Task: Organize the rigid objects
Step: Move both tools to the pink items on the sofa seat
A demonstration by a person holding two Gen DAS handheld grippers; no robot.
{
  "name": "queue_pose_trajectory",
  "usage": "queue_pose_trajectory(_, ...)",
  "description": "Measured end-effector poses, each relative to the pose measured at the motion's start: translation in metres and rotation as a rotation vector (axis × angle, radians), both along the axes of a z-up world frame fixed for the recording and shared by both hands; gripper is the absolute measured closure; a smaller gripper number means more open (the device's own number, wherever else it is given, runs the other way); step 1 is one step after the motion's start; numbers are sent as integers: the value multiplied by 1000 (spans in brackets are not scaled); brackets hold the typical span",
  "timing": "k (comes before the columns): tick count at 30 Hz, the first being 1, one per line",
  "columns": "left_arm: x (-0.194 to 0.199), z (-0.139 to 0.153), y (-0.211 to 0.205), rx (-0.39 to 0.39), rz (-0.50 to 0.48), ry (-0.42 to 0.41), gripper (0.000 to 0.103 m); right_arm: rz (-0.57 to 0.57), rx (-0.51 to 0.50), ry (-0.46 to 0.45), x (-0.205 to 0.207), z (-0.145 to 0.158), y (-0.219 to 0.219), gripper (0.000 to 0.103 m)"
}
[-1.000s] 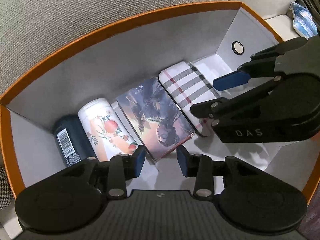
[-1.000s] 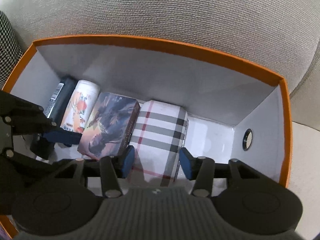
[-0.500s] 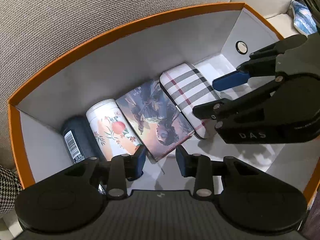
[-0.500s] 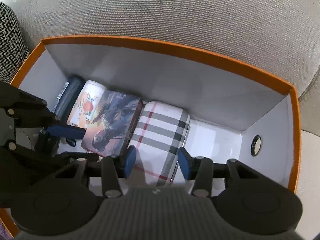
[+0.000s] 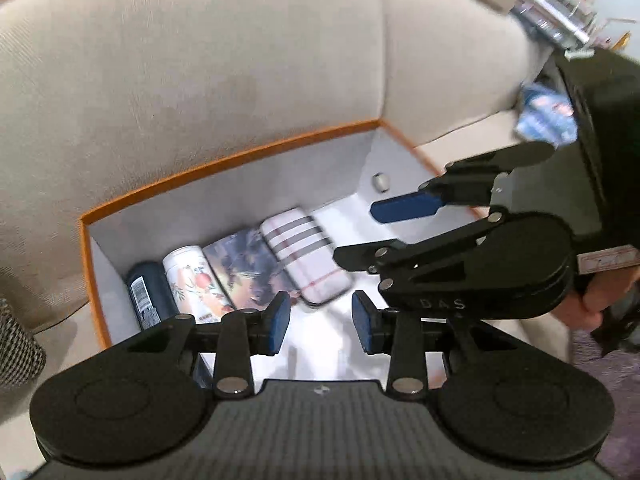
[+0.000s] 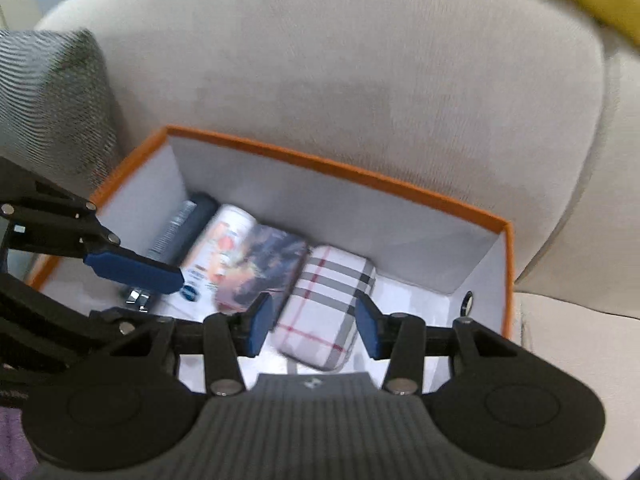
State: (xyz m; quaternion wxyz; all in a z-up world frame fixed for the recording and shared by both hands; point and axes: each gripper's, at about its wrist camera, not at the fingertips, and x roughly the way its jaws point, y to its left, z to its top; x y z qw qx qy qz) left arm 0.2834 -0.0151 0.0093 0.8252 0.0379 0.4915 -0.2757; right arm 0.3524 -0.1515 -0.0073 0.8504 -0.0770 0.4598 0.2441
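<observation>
We see a beige sofa (image 5: 200, 80) carrying an orange box (image 5: 224, 158) with pale inner walls, set against the backrest. A houndstooth cushion (image 6: 48, 96) sits just beside the box's left end.

Inside the box, four things lie side by side in a row along the floor. From the right: a plaid case (image 6: 326, 306) in white, grey and red checks; a flat box with a dark illustrated cover (image 6: 266, 270), touching the case; a white can with a peach and flower print (image 5: 192, 280); and a dark bottle (image 5: 146, 294) in the left corner, bearing a white barcode label whose digits are too small for us to read. The right wrist view is blurred, so any lettering on the can stays unreadable.

The right tongs (image 6: 315, 328) hang above the plaid case, blue pads partly apart with nothing between them. On their black body we read "DAS" (image 5: 442, 304) in the left wrist view. The left tongs (image 5: 321, 322) hover over the near side of the box, also partly apart and empty.
</observation>
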Motion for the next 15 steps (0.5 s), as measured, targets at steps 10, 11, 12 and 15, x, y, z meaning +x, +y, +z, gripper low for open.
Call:
queue_pose_trajectory(10,-103,11,30,-95,68,12,61,-125,123,-51,-118,23,-25,55)
queue_pose_trajectory(11,-113,5,32,-88,80,24,61,-135,132,-32,-129,18,-25,55)
queue_pose_trajectory(12,-123,1,35,-82,89,38,61,-147,145,-2,-140,13,-25,55)
queue_pose_trajectory(15,-150,-16,41,-93,121,101,61,-189,192,125,-171,-8,-25,55)
